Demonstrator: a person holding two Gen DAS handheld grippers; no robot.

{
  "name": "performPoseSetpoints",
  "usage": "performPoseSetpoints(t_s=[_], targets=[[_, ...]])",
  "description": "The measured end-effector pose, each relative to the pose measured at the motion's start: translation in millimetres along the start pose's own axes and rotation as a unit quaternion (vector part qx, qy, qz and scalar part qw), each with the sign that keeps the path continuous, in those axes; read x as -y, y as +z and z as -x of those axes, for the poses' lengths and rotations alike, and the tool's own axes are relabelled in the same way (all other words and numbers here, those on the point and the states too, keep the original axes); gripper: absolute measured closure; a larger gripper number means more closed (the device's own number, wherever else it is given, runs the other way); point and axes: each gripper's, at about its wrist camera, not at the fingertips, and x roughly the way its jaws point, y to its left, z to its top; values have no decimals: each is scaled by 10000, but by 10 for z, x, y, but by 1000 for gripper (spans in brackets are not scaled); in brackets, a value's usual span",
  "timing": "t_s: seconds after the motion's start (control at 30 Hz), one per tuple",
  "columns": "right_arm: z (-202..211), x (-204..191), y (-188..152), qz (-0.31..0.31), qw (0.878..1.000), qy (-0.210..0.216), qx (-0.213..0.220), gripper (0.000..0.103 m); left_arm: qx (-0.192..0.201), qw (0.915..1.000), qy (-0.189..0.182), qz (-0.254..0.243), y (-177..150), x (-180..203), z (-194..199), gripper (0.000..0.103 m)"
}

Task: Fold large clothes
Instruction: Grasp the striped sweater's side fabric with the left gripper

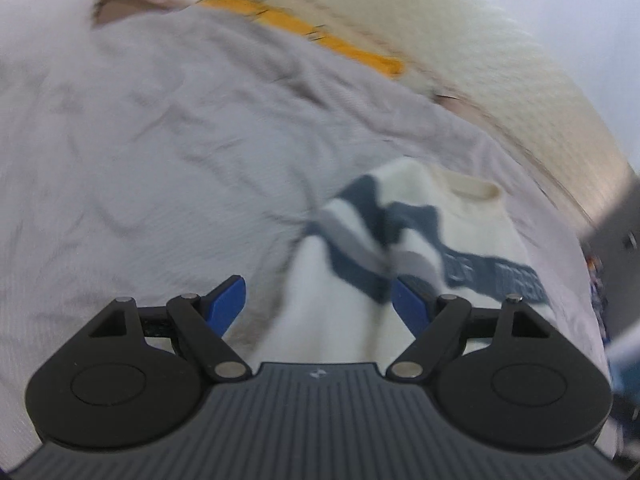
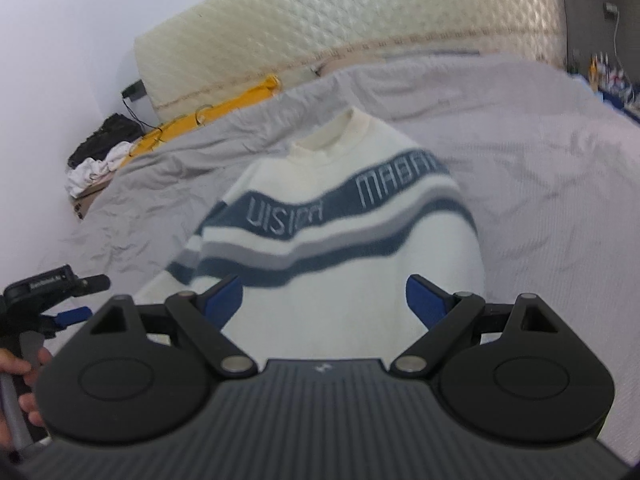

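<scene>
A white sweater (image 2: 344,248) with navy and grey stripes and lettering lies face up on a grey bed sheet (image 2: 540,184), collar pointing away. My right gripper (image 2: 322,296) is open above the sweater's lower body, holding nothing. My left gripper (image 1: 318,298) is open at the sweater's left side, over a bunched sleeve (image 1: 340,280), with cloth lying between the blue fingertips (image 1: 228,300). The left gripper also shows in the right wrist view (image 2: 72,316) at the far left, held by a hand. The left wrist view is motion-blurred.
A cream quilted mattress (image 2: 360,20) leans against the wall behind the bed. A yellow strip (image 2: 208,114) runs along the bed's far edge. Dark and white clothes (image 2: 100,152) are piled on a box at the far left. Cluttered items (image 2: 612,72) sit at the far right.
</scene>
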Motion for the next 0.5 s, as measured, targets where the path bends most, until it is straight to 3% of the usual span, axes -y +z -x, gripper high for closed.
performPoseSetpoints(t_s=[0.2, 0.27, 0.33, 0.43, 0.47, 0.5], targets=[[-401, 242, -198, -187, 9994, -87, -260, 13, -141, 9947, 384, 938, -97, -349, -222, 21], [-505, 300, -254, -54, 9995, -151, -281, 13, -188, 9934, 458, 1037, -162, -384, -290, 21], [-604, 314, -275, 136, 9992, -246, -285, 13, -305, 9935, 470, 991, -217, -365, -370, 28], [-691, 353, -232, 181, 9994, -189, -230, 13, -403, 9947, 383, 861, -242, -296, -464, 52], [-703, 372, -208, 152, 9996, -141, -213, 13, -464, 9956, 316, 744, -251, -248, -481, 70], [-718, 379, -188, 115, 9997, -102, -202, 13, -553, 9961, 291, 625, -259, -187, -503, 79]])
